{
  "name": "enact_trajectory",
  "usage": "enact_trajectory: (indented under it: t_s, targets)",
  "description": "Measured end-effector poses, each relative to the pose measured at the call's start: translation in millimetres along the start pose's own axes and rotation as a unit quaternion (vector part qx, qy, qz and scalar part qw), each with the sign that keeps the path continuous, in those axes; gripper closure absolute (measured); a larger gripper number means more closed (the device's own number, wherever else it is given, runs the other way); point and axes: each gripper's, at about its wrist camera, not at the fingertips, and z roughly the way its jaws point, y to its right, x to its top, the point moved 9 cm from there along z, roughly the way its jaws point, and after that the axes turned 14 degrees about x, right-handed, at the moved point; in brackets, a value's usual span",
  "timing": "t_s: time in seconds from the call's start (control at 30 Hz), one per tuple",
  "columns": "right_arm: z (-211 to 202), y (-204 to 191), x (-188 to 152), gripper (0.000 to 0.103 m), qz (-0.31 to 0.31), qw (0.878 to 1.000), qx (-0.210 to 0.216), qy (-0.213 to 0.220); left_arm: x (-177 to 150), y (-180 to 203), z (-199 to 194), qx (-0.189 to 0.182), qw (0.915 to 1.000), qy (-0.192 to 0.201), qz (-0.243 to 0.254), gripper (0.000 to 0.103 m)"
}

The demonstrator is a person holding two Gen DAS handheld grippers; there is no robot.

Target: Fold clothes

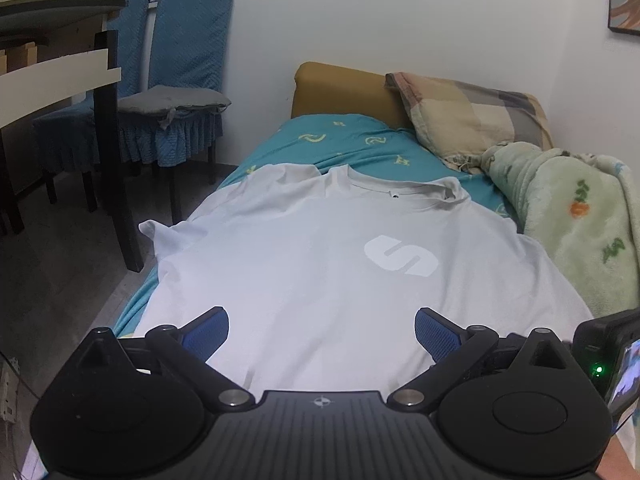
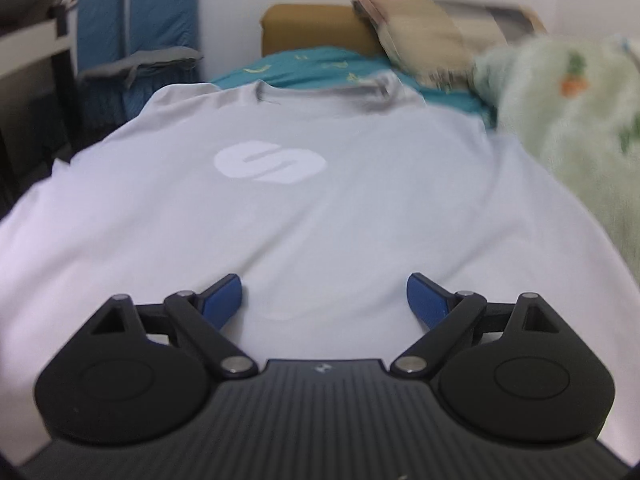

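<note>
A light grey T-shirt (image 1: pixel 312 264) with a white logo (image 1: pixel 400 255) lies spread flat, front up, on the bed, collar at the far end. Its left sleeve hangs over the bed's left edge. My left gripper (image 1: pixel 322 334) is open and empty above the shirt's near hem, left of centre. My right gripper (image 2: pixel 324 302) is open and empty over the lower middle of the same shirt (image 2: pixel 320 208). The right wrist view is blurred. The right gripper's body shows at the right edge of the left wrist view (image 1: pixel 612 360).
The bed has a teal sheet (image 1: pixel 348 140), a patchwork pillow (image 1: pixel 468 116) and a mustard cushion (image 1: pixel 340 92) at the far end. A green fleece blanket (image 1: pixel 576 216) is bunched along the right. Blue chairs (image 1: pixel 176 92) and a dark table (image 1: pixel 60 60) stand left.
</note>
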Motion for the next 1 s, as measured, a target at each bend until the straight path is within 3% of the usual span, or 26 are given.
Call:
enact_trajectory:
  t_s: [0.13,0.63,0.9,1.0]
  targets:
    - [4.0,5.6,2.0,0.000,0.015,1.000,-0.003,-0.006,-7.4,4.3,10.0,-0.003,0.9999,-0.015,0.005,0.002]
    - [-0.3,8.8,-4.6,0.000,0.035,0.999,0.008,-0.005,-15.8,8.0,13.2,0.004,0.9994,-0.033,0.011,0.002]
    - [-0.1,8.1,-4.5,0.000,0.035,0.999,0.007,-0.006,-28.3,10.3,13.8,0.043,0.9958,-0.009,0.081,0.002]
    - [0.0,8.5,-4.3,0.000,0.035,0.999,0.007,-0.006,-32.7,11.2,23.8,0.044,0.9951,-0.023,0.086,0.002]
